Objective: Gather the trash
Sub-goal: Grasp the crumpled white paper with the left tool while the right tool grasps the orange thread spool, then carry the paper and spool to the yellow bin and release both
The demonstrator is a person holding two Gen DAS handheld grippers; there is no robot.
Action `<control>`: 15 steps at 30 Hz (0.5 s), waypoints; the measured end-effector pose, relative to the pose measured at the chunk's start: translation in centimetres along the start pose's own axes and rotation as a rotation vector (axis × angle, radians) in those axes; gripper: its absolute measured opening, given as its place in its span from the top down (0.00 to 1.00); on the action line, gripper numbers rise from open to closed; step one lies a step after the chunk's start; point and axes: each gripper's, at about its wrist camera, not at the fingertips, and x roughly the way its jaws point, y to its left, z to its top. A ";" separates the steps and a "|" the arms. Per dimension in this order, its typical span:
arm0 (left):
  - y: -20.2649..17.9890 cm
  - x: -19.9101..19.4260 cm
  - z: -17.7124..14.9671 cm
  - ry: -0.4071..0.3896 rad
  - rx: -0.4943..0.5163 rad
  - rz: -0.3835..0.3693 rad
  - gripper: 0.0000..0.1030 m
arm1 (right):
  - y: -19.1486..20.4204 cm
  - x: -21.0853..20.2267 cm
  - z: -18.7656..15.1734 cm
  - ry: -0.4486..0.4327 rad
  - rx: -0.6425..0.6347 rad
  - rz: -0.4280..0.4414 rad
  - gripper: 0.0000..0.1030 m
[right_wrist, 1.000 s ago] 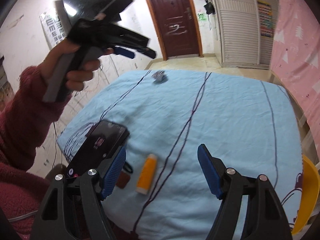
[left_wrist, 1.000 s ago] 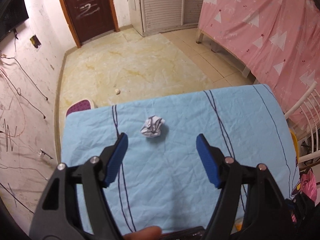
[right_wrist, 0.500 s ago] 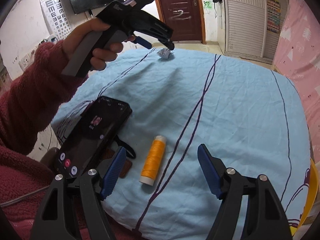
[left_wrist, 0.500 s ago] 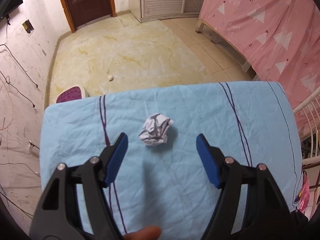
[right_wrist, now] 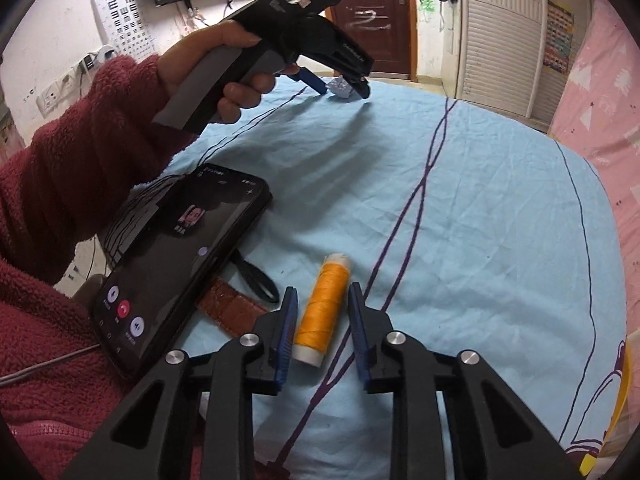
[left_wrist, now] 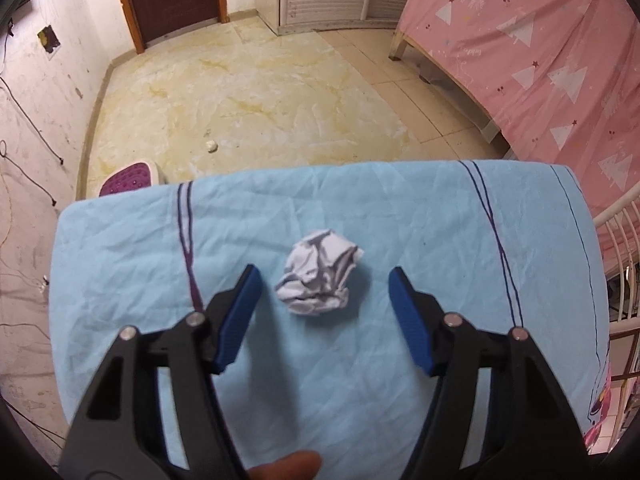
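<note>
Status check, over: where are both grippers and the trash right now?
Left gripper open, straddling crumpled paper ball, no contact. Right gripper narrowed around orange thread spool, contact unclear. Phone lies beside spool; nothing blocks the paper.

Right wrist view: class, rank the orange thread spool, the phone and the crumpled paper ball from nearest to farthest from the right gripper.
1. Orange thread spool: between the fingers of the right gripper, near edge of the blue cloth.
2. Phone: to the left, lying on the cloth's left side.
3. Crumpled paper ball: far end of the cloth, between the left gripper's open fingers.
</note>
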 end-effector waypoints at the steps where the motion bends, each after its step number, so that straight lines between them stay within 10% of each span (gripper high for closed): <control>1: 0.1 0.0 -0.1 -0.006 -0.001 0.008 0.55 | 0.1 -0.1 0.1 -0.001 0.001 -0.005 0.82; 4: 0.2 -0.1 -0.3 -0.022 -0.019 0.040 0.69 | 0.2 -0.1 0.0 -0.004 -0.004 -0.016 0.84; 15: -2.3 -1.8 -1.1 -0.048 0.008 0.082 0.71 | -2.8 -0.9 0.2 -0.081 0.113 -0.007 0.91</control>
